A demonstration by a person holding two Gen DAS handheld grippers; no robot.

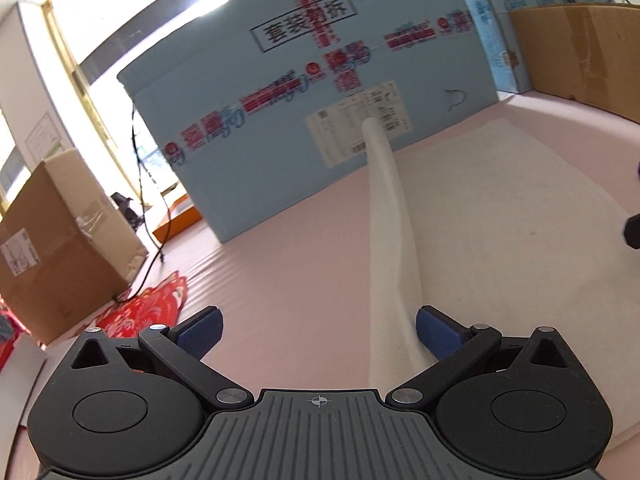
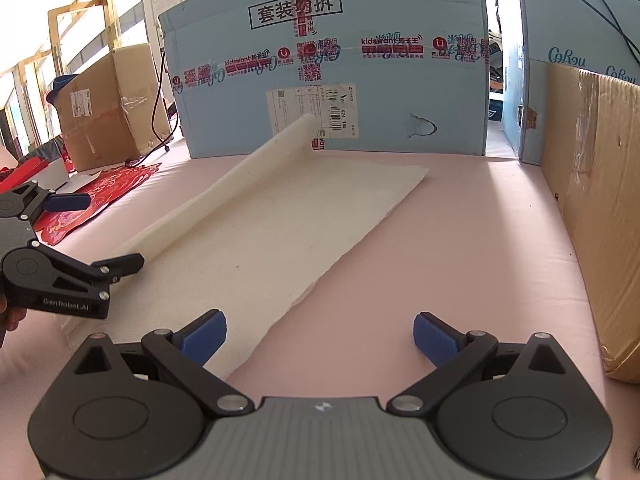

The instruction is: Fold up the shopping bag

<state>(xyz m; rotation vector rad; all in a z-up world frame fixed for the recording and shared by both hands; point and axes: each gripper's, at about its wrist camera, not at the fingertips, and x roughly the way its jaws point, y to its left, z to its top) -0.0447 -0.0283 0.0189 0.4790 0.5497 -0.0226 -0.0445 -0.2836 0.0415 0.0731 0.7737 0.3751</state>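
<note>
The white shopping bag (image 2: 280, 232) lies flat on the pink tabletop (image 2: 460, 248), running diagonally from near the right tongs (image 2: 318, 338) toward the blue box (image 2: 328, 60) at the back. Its left long edge is lifted and curled into a raised ridge (image 2: 240, 176); its right long edge lies flat, with bare pink surface between it and the brown cardboard wall (image 2: 600, 208) on the right. The far corner stops just short of the blue box.

The right tongs hover low over the bag's near end, jaws spread wide, gripping nothing; the left pad is above the cloth, the right pad above bare tabletop. The left tongs (image 1: 318, 330) are also wide open and empty, seen in the right view (image 2: 108, 232) at the bag's left side, held by a person's hand (image 2: 12, 316). In the left wrist view the raised ridge (image 1: 394, 240) runs up between the pads, nearer the right one.

A red patterned sheet (image 2: 100, 188), a brown carton (image 2: 100, 112) and a black cable (image 2: 158, 92) sit to the left, apart from the bag.
</note>
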